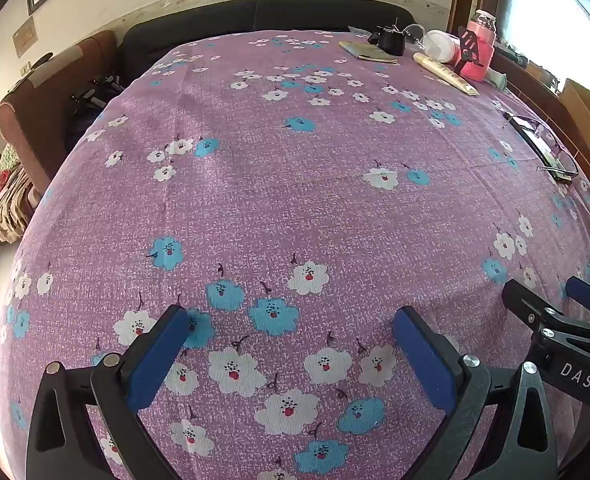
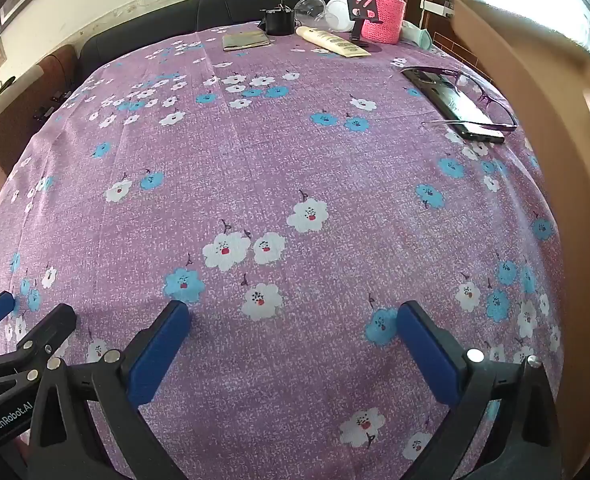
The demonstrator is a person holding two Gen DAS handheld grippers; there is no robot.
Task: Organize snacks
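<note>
Both hand-held grippers, left and right, gape empty — a blurred cardboard box sits off my right one's right side, nearer that hand.

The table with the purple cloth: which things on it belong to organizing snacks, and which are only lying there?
For the job:
- left gripper, open and empty
- right gripper, open and empty
- blurred cardboard box, possibly; no snacks are visible

Lying about:
- phone under glasses
- cream tube
- pink-sleeved bottle
- black phone stand
- small booklet
</note>
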